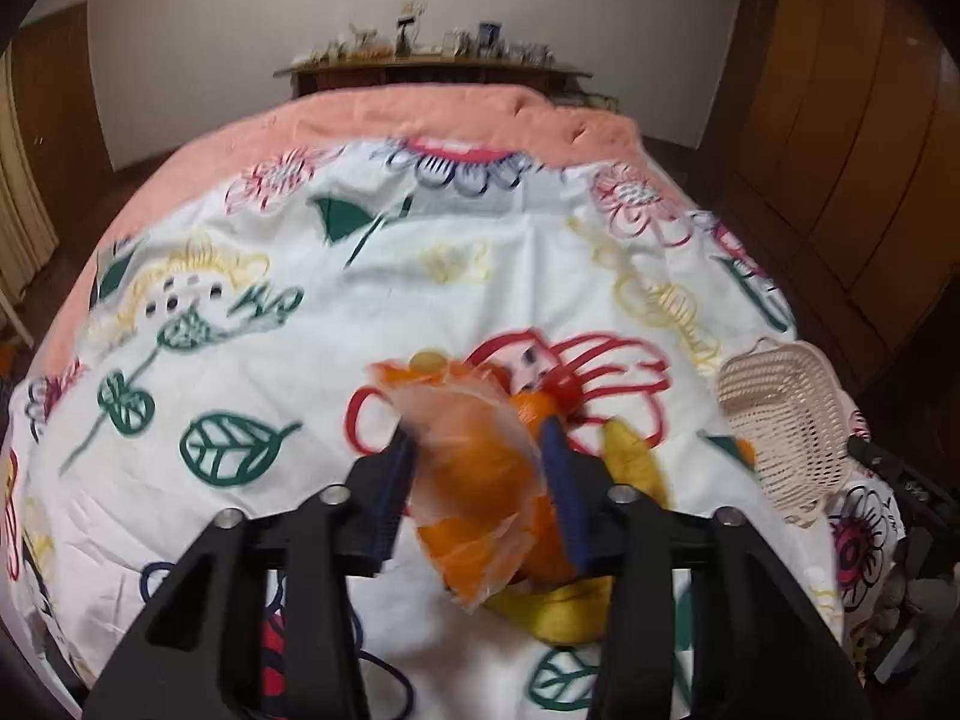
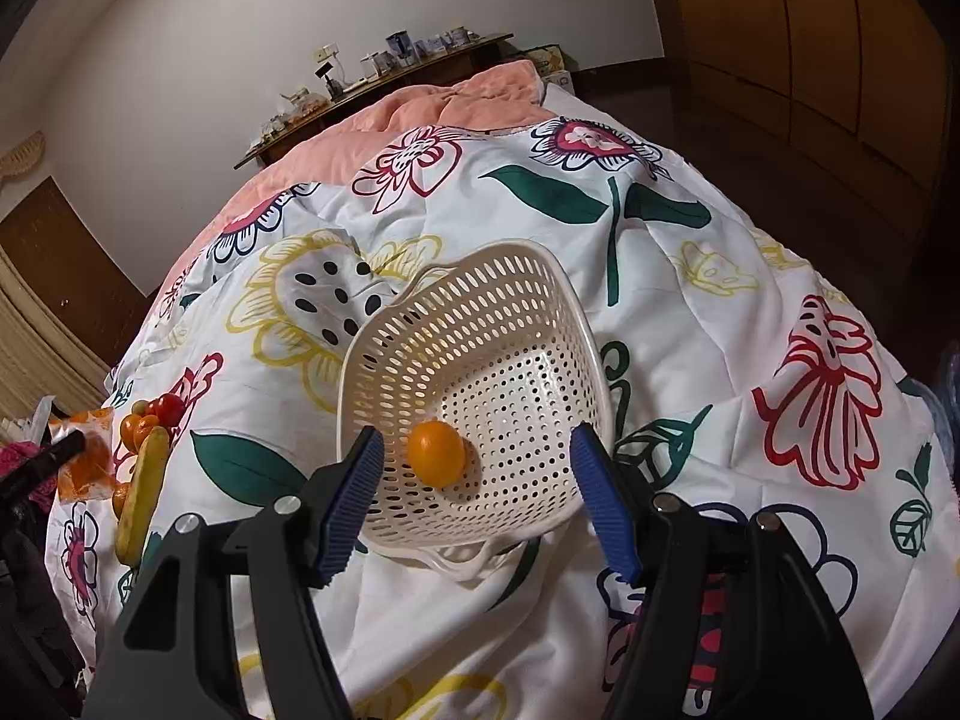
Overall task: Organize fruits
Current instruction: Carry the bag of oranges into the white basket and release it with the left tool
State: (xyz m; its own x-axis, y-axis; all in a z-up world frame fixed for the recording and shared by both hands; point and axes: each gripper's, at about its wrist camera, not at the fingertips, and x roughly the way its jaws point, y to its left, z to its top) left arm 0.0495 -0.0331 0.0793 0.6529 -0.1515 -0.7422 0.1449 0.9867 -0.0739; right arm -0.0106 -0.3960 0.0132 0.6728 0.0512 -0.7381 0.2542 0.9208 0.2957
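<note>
My left gripper [image 1: 480, 450] is closed on a translucent plastic bag [image 1: 474, 480] with orange fruit inside, held just above the floral bedspread. Under and beyond it lie a banana [image 1: 630, 456], another yellow fruit [image 1: 564, 612], an orange [image 1: 531, 405] and a red tomato [image 1: 564, 387]. My right gripper [image 2: 477, 456] is open and empty, its blue pads on either side of a white perforated basket [image 2: 528, 300] that holds one orange [image 2: 437, 453]. The fruit pile [image 2: 150, 420] and banana [image 2: 141, 498] lie at the left of the right wrist view.
The basket also shows at the right in the left wrist view [image 1: 780, 420], near the bed's right edge. A pink blanket [image 1: 432, 114] covers the far end of the bed. A shelf with small items [image 1: 432, 54] stands against the wall. Wooden wardrobes [image 2: 810, 48] line the right side.
</note>
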